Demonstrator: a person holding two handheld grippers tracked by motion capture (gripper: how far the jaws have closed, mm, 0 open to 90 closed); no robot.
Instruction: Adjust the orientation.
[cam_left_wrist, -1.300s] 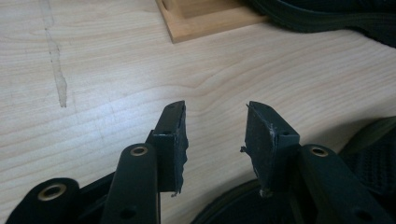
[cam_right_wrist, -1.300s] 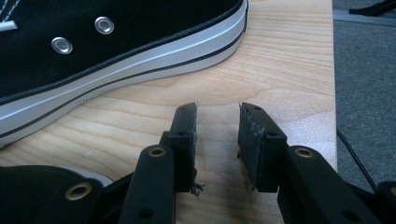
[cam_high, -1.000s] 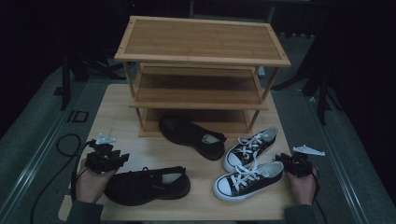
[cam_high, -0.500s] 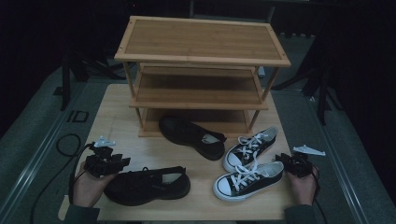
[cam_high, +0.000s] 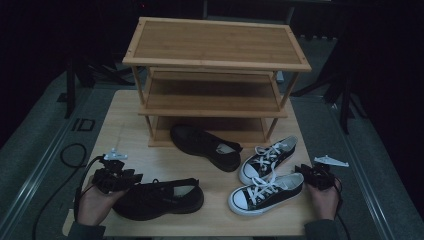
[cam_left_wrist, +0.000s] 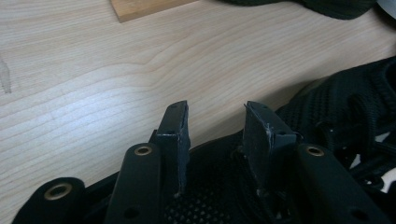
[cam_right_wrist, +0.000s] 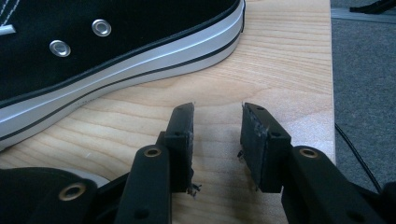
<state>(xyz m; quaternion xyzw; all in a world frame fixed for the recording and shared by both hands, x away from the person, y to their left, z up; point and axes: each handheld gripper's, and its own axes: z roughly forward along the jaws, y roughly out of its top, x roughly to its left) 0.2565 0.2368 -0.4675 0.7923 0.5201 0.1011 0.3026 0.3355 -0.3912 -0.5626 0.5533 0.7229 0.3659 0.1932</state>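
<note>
Closest in, at the table's (cam_high: 125, 125) front edge: left hand (cam_high: 92, 202) wrapped round the left gripper (cam_high: 131, 176), right hand (cam_high: 322, 200) round the right gripper (cam_high: 299, 170). Held both low, tips turned inward toward the shoes.

Left gripper (cam_left_wrist: 215, 114): stood with jaws spread, nothing pinched. Hung over the rounded end of the black mesh shoe (cam_high: 160, 197), with black mesh right under the jaws and bare wood showing through the gap. Lay on its sole, that shoe (cam_left_wrist: 345, 112), along the front-left part of the table, just beside the gripper.

Right gripper (cam_right_wrist: 217, 112): jaws apart too, and just been opening a little further, with only bare tabletop between them. Sat just beside the end of the near sneaker (cam_high: 267, 191), not touching it. Rested flat on the front-right part of the table, that black-and-white sneaker (cam_right_wrist: 93, 51), white sole band turned to the gripper.

A little farther back: second sneaker (cam_high: 267, 157), angled, just behind the first. To its left, a black slip-on shoe (cam_high: 205, 146), lying at the foot of the rack.

Farthest: three-tier wooden shoe rack (cam_high: 215, 45), upright at the back of the table. Caught one wooden foot of it (cam_left_wrist: 144, 7) at the top of the left gripper view.
</note>
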